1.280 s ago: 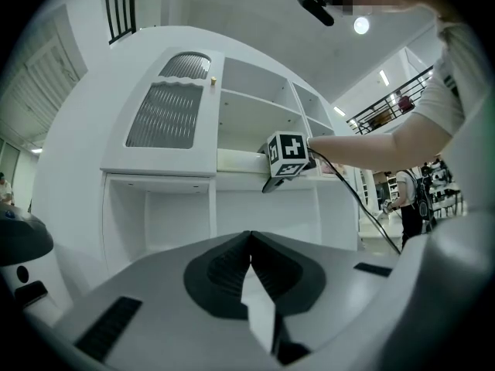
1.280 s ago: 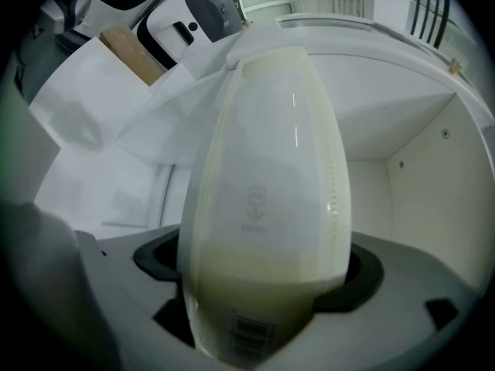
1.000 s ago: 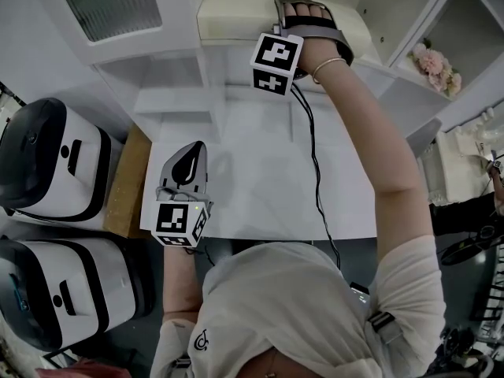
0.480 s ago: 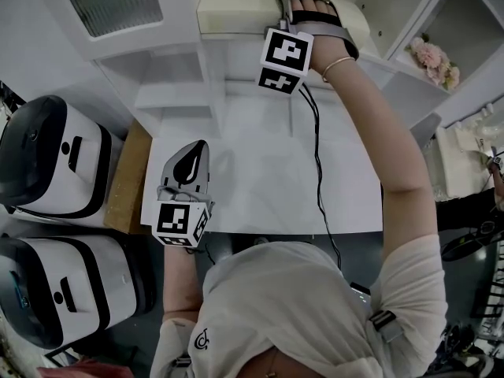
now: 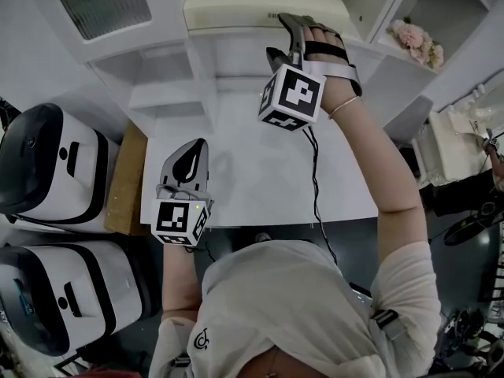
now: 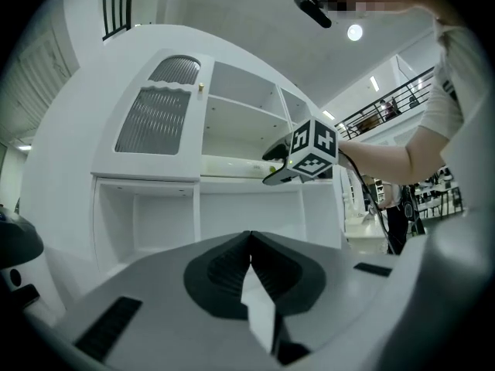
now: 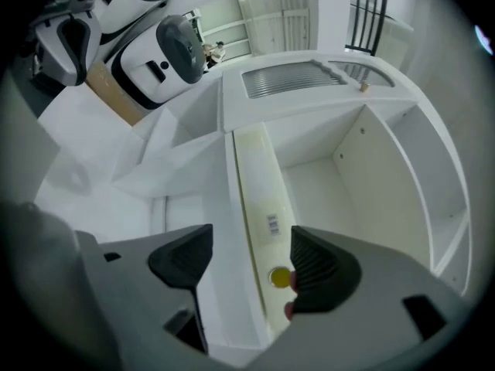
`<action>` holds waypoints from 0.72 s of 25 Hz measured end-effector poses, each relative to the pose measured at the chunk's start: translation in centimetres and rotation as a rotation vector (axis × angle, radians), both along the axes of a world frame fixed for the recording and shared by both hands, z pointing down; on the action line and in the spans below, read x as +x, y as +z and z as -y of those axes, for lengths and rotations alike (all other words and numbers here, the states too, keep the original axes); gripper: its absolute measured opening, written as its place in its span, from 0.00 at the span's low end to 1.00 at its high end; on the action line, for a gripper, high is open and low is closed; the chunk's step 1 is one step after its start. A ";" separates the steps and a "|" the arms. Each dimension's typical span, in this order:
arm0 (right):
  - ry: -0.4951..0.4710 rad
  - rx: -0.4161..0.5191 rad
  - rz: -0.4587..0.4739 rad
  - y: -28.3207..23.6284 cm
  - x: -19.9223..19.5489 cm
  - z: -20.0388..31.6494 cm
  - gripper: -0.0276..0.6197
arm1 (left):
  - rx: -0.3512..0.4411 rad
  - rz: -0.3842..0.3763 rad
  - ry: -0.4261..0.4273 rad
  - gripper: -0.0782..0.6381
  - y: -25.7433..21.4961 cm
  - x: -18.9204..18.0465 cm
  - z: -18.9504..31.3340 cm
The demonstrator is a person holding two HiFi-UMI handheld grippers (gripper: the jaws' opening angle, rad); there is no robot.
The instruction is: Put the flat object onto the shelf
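Note:
The flat object (image 5: pixel 260 6) is a cream slab lying along the front of a shelf (image 5: pixel 236 36) in the white cabinet. In the right gripper view it (image 7: pixel 259 199) shows a barcode label and a yellow sticker. My right gripper (image 5: pixel 285 39) hangs just in front of and below the slab's right end. Its jaws (image 7: pixel 254 238) are closing, the slab's edge shows in the gap beyond them, and neither pad touches it. My left gripper (image 5: pixel 195 150) is shut with nothing in it (image 6: pixel 250 238), low over the white table (image 5: pixel 260 172).
Two white-and-black machines (image 5: pixel 47 164) (image 5: pixel 55 298) stand at the left beside a cardboard box (image 5: pixel 126 183). Pink flowers (image 5: pixel 417 42) sit in a cabinet compartment at the right. A black cable (image 5: pixel 315 187) runs from the right gripper across the table.
My right gripper has drawn back from the slab toward me and down, leaving it on the shelf. Its jaws stand nearer together. The left gripper has not moved.

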State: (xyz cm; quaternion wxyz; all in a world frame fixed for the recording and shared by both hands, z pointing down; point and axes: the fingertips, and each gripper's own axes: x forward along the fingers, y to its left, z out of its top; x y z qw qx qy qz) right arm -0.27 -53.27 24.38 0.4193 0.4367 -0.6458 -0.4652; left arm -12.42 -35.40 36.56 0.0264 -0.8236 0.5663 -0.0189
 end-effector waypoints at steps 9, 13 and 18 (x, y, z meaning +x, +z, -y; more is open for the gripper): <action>0.033 0.003 0.305 2.8 4.8 -5.4 0.06 | 0.023 0.000 0.038 0.13 -1.1 1.1 -1.3; 0.025 -0.088 0.483 5.5 6.5 -8.3 0.05 | 0.030 -0.007 0.048 0.13 -1.4 1.5 -1.5; -0.021 -0.239 0.744 8.1 7.3 -12.3 0.05 | 0.043 -0.003 0.061 0.13 -2.2 2.3 -1.1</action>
